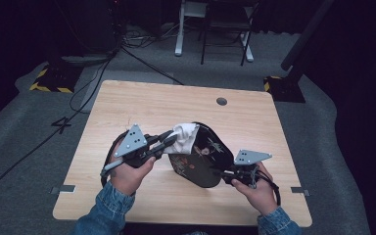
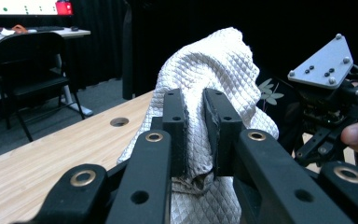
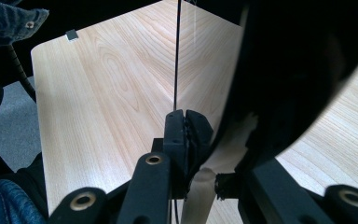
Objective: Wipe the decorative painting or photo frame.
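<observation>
Pinching quilted white cloth (image 2: 205,70), left hand-held gripper (image 2: 196,126), right hand-held gripper (image 3: 185,135) clamped on thin edge of glossy black floral pouch (image 1: 200,161), woodgrain table (image 1: 142,103)

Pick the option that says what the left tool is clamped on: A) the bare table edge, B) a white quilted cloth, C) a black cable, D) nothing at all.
B: in the left gripper view the left tool has its jaws pinched on a fold of the white quilted cloth, and the high view shows that cloth at the mouth of the black patterned bag.
</observation>
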